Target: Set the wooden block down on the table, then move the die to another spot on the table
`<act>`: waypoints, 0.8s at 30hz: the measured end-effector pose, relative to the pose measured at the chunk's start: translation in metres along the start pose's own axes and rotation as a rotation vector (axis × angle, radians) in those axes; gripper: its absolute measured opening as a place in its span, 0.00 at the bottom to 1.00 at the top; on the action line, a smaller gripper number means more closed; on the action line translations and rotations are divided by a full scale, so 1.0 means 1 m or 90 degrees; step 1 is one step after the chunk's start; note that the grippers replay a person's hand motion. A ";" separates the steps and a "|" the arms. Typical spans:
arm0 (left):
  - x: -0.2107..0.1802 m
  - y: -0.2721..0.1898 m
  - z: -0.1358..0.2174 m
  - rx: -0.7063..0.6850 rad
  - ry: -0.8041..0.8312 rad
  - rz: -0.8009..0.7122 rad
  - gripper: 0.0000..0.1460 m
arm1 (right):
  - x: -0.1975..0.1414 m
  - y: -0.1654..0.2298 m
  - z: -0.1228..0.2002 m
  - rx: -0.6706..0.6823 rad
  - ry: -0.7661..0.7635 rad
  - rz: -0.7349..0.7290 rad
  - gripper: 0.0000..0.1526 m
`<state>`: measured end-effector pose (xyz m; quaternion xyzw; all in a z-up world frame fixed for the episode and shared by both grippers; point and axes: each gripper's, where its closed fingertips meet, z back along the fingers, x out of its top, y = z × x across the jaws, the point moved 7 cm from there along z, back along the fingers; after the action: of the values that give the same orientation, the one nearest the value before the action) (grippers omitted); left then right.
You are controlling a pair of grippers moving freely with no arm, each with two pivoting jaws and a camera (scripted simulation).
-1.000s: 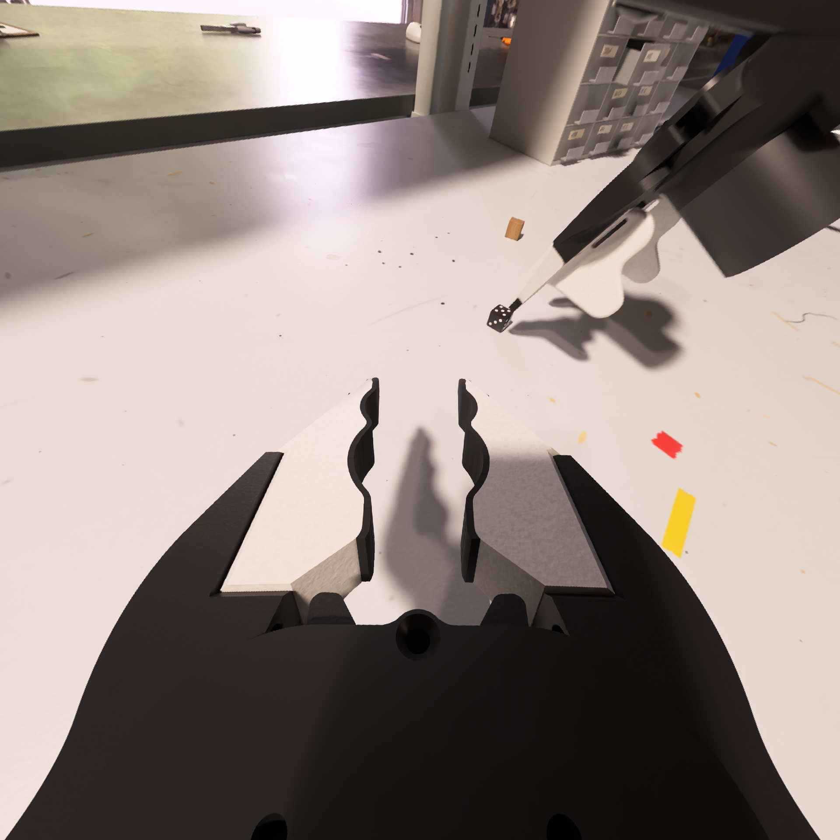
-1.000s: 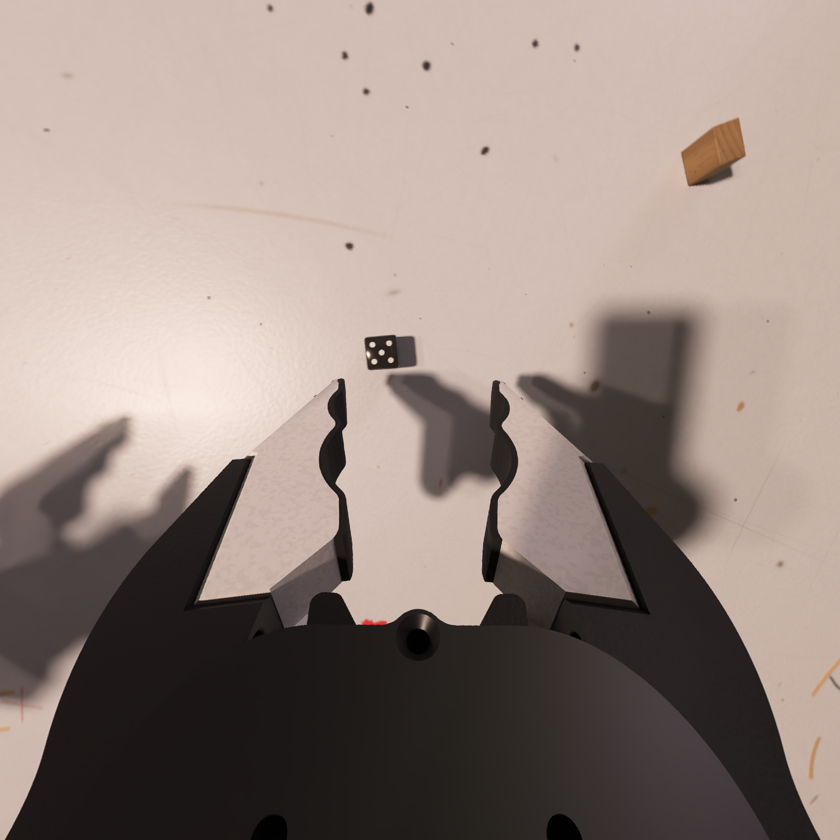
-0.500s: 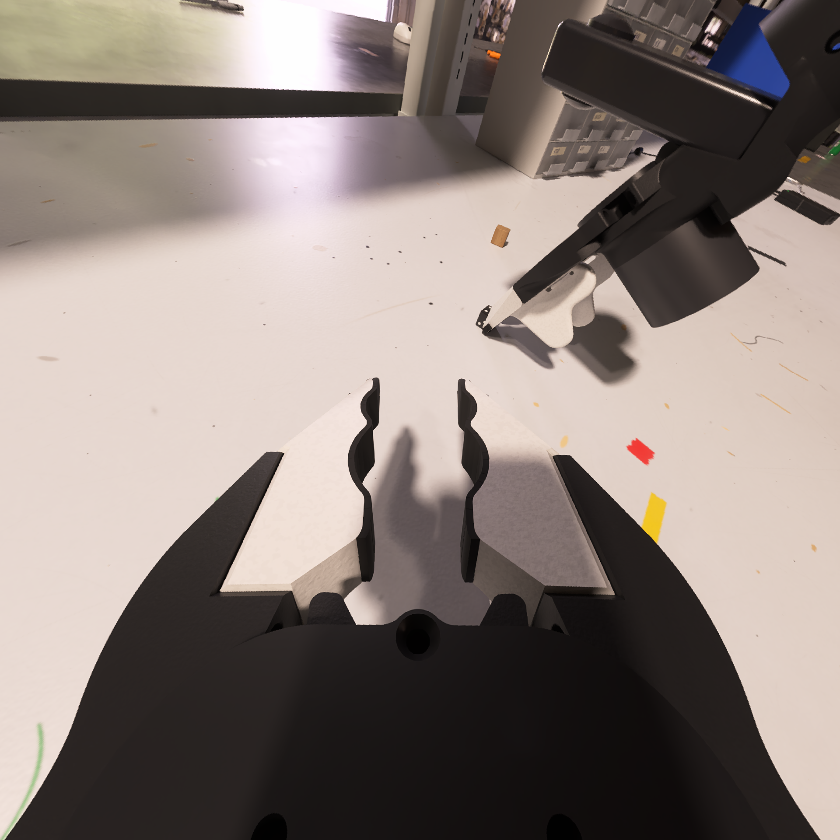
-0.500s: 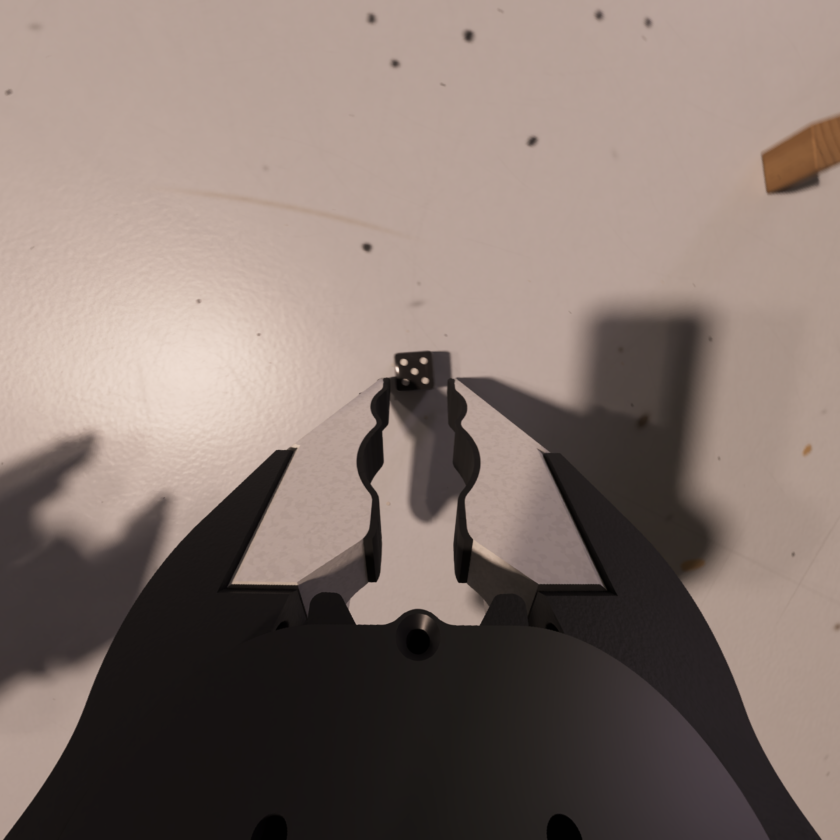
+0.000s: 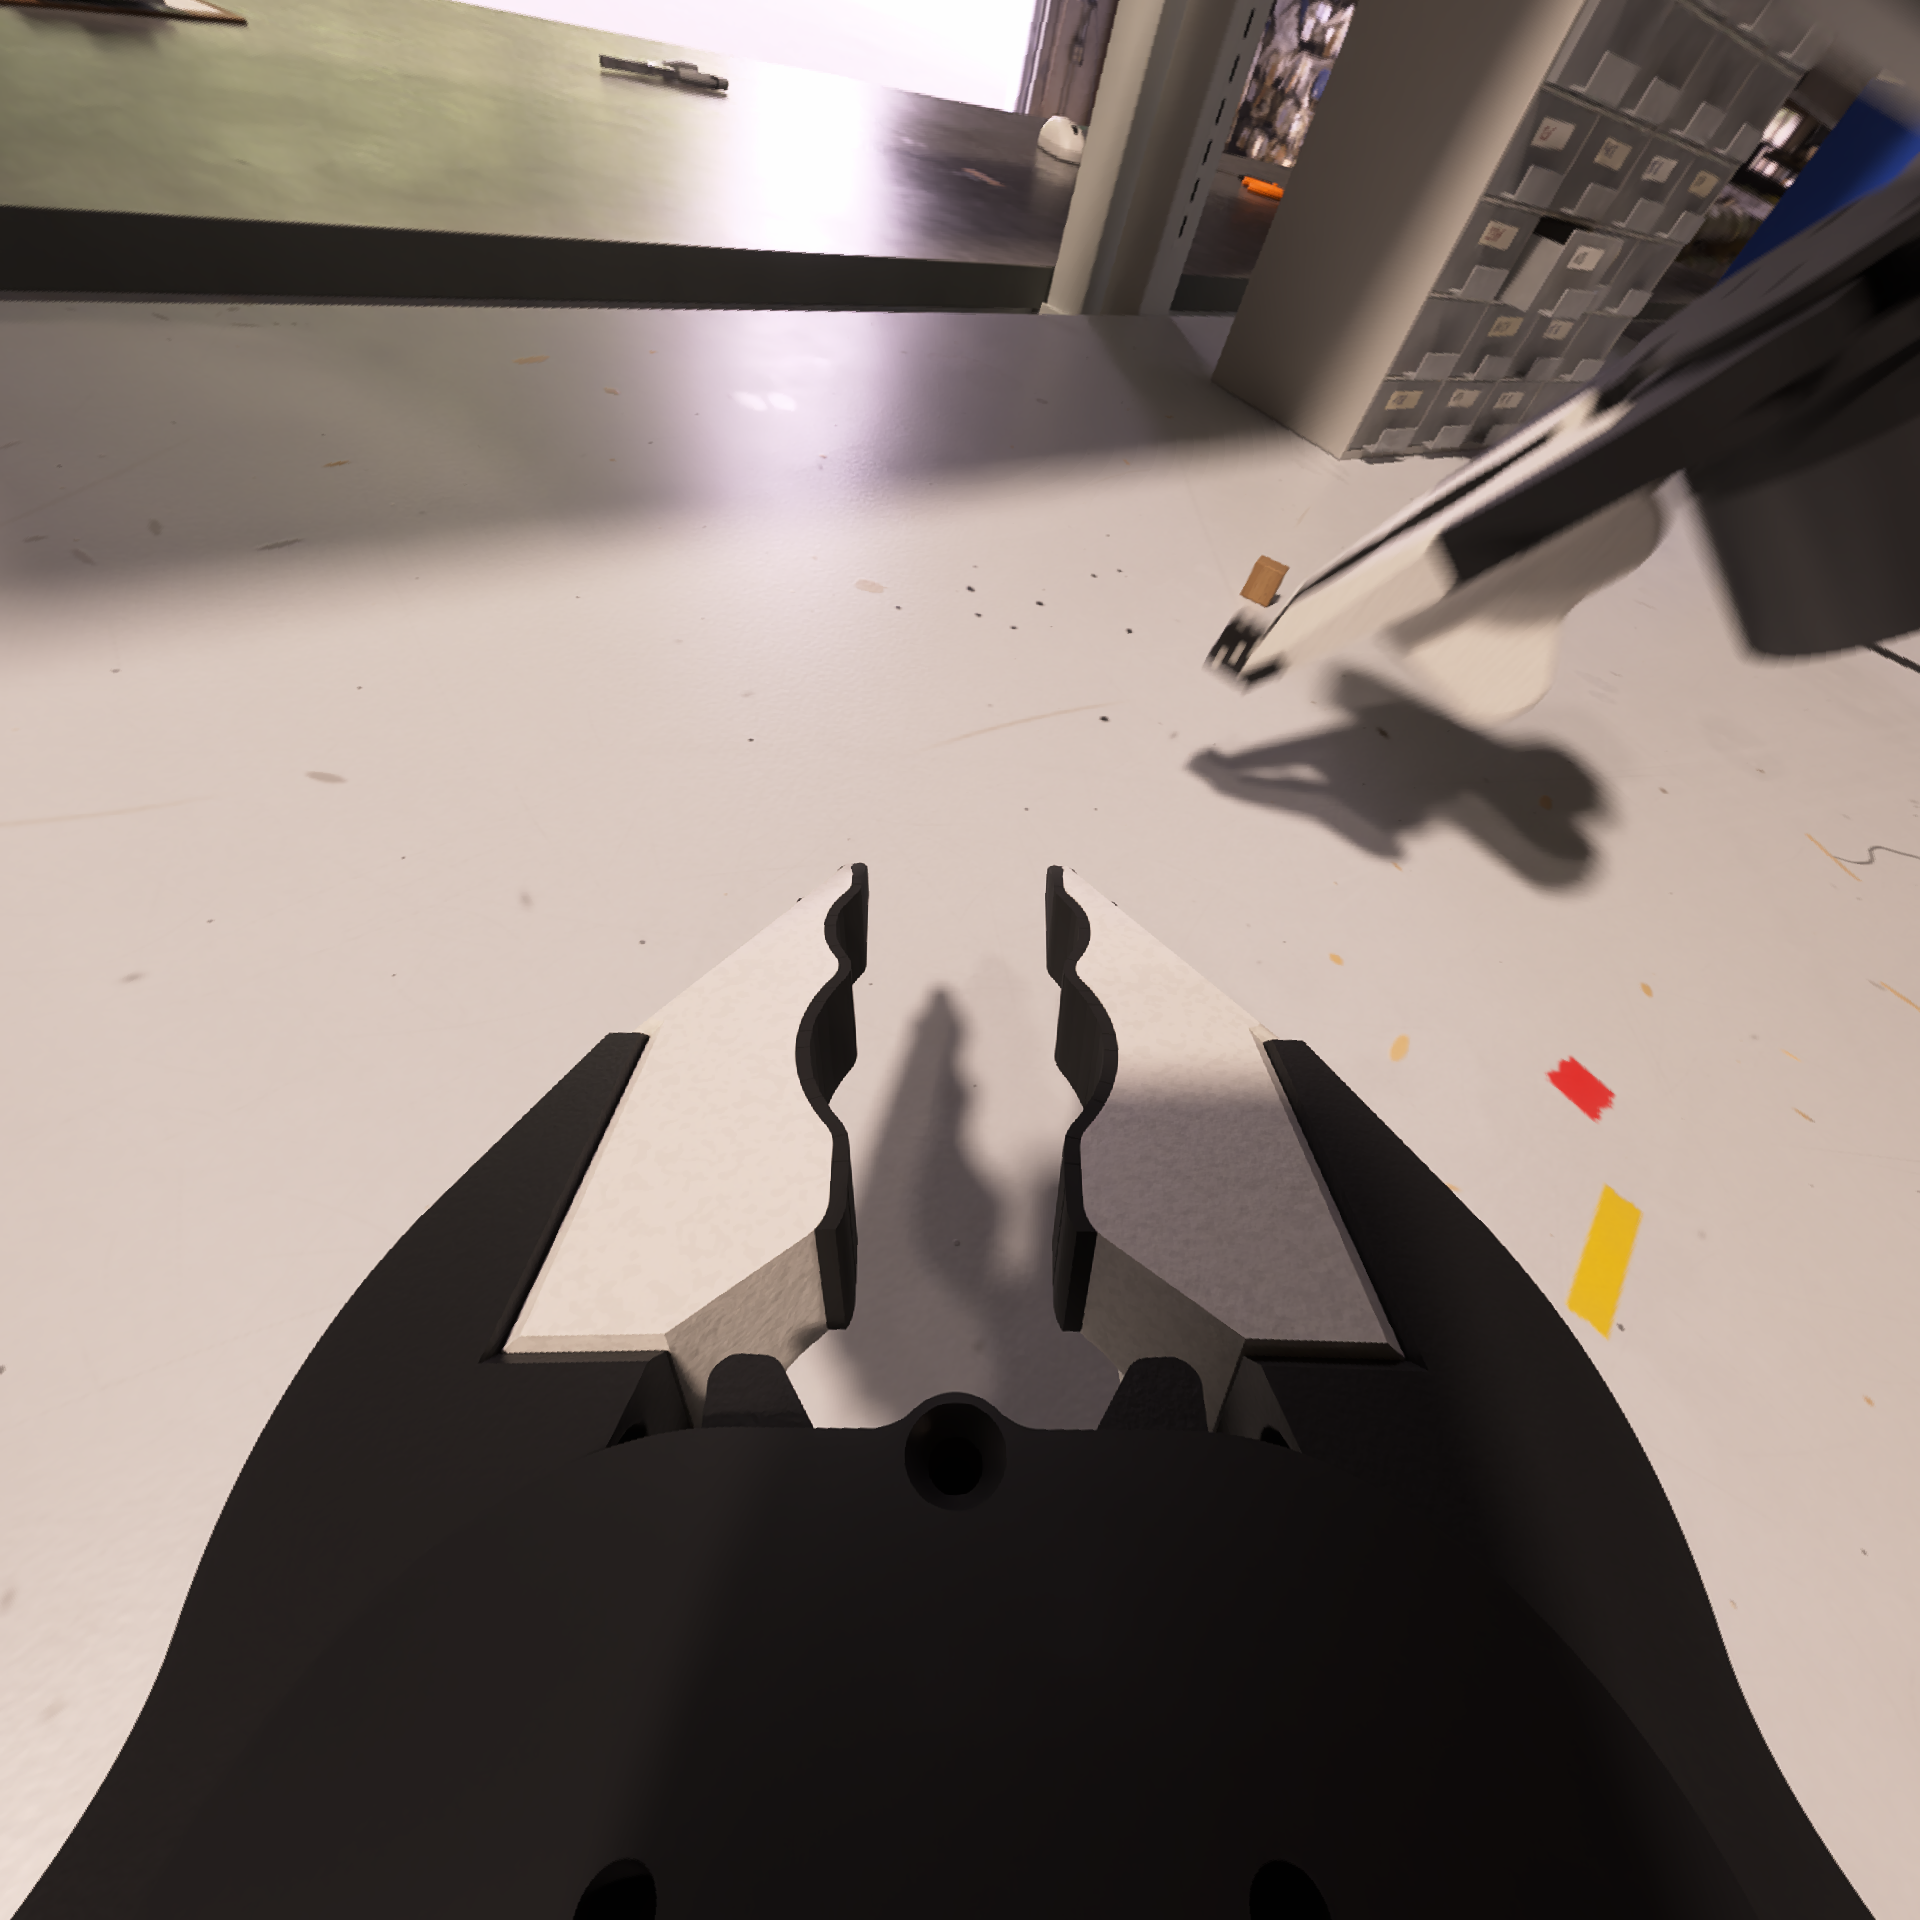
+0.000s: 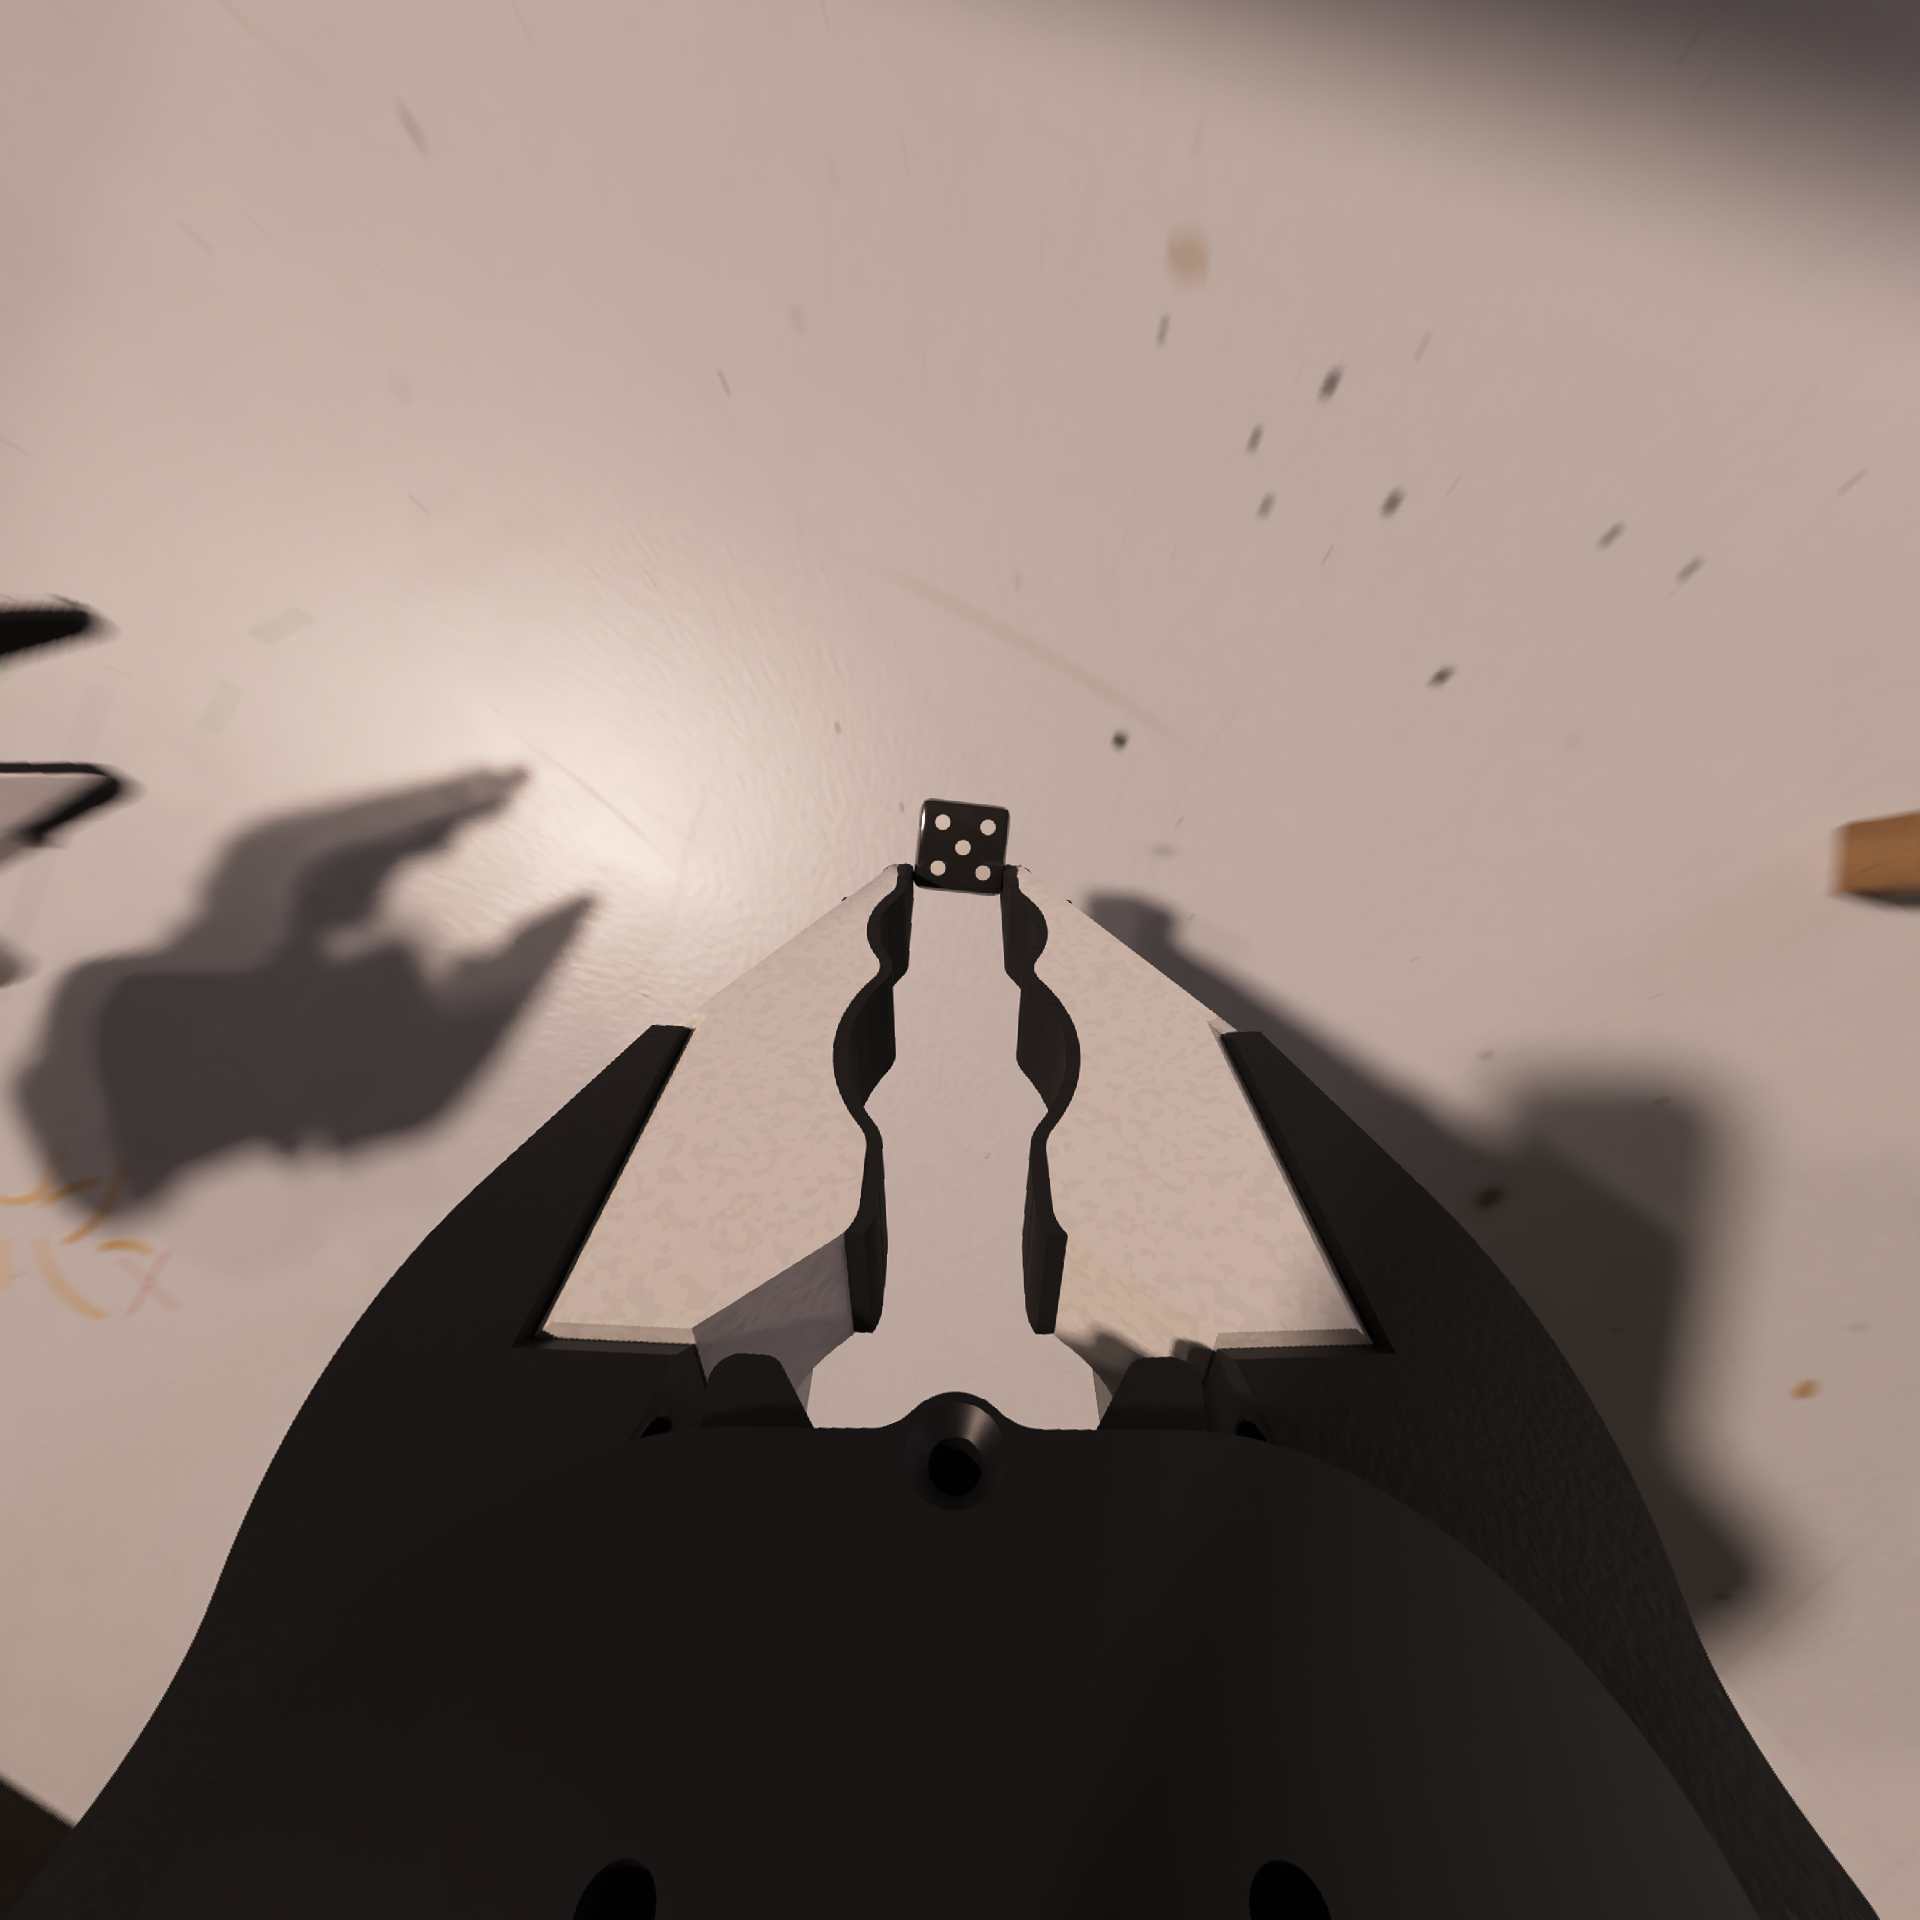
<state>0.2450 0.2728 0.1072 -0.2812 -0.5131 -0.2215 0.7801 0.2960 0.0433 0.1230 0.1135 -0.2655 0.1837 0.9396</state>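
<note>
The right gripper (image 6: 961, 873), matt black with pale speckled fingers (image 6: 800, 997) whose dark inner pads are wavy, is clenched on the small black die with white pips (image 6: 963, 844), pinched at the very tips, five pips facing the camera. In the left wrist view the die (image 5: 1236, 655) hangs clear above the smooth, speckled white table (image 5: 520, 790), its shadow lying apart below. Half a second ago it sat on the table between closing tips; now it is lifted. The small tan wooden block (image 5: 1263, 580), square-edged, rests on the table just beyond, at the right edge (image 6: 1878, 854) of the right wrist view. The left gripper (image 5: 956, 883) stays parted and empty, low over the table
</note>
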 end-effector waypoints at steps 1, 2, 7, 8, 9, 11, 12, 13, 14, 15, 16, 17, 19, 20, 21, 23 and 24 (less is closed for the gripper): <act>0.000 0.001 0.000 0.003 0.002 0.001 0.23 | 0.008 -0.004 0.016 0.014 -0.031 0.003 0.11; -0.001 0.002 0.000 0.006 0.004 0.000 0.23 | 0.017 -0.009 0.034 0.025 -0.064 0.007 0.11; 0.003 0.002 0.003 0.037 0.030 -0.047 0.23 | 0.050 -0.085 0.114 0.009 -0.119 0.016 0.11; 0.004 0.002 0.003 0.048 0.030 -0.060 0.23 | 0.052 -0.108 0.117 0.003 -0.101 0.012 0.11; 0.005 0.001 0.004 0.055 0.030 -0.070 0.23 | 0.051 -0.132 0.115 -0.003 -0.078 0.001 0.11; 0.005 0.000 0.004 0.061 0.033 -0.080 0.23 | 0.043 -0.174 0.100 -0.005 -0.019 -0.019 0.11; 0.005 0.000 0.004 0.064 0.033 -0.085 0.23 | 0.038 -0.192 0.089 -0.006 0.010 -0.023 0.11; 0.004 0.000 0.003 0.069 0.033 -0.092 0.23 | 0.032 -0.206 0.078 -0.012 0.034 -0.020 0.11; 0.003 0.000 0.002 0.074 0.036 -0.100 0.23 | 0.028 -0.216 0.067 -0.017 0.052 -0.009 0.11; 0.002 0.000 0.001 0.080 0.041 -0.107 0.23 | 0.025 -0.223 0.057 -0.019 0.067 0.005 0.11; 0.001 0.001 0.000 0.084 0.045 -0.112 0.23 | 0.022 -0.227 0.047 -0.018 0.081 0.016 0.11; 0.000 0.001 -0.001 0.085 0.047 -0.112 0.23 | 0.021 -0.230 0.038 -0.014 0.094 0.027 0.11; -0.002 0.002 -0.003 0.078 0.047 -0.102 0.23 | 0.020 -0.234 0.023 -0.006 0.119 0.052 0.11; -0.003 0.002 -0.004 0.074 0.047 -0.095 0.23 | 0.020 -0.235 0.018 -0.002 0.129 0.066 0.11; -0.005 0.003 -0.005 0.072 0.049 -0.089 0.23 | 0.020 -0.236 0.013 0.002 0.137 0.084 0.11; -0.007 0.006 -0.006 0.077 0.056 -0.087 0.23 | 0.021 -0.237 0.006 -0.003 0.157 0.119 0.11; -0.007 0.008 -0.006 0.080 0.060 -0.088 0.23 | 0.022 -0.238 0.003 -0.006 0.163 0.135 0.11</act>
<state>0.2514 0.2747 0.0969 -0.1849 -0.5070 -0.2547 0.8024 0.4085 -0.1673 0.1099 0.0559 -0.1550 0.2935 0.9417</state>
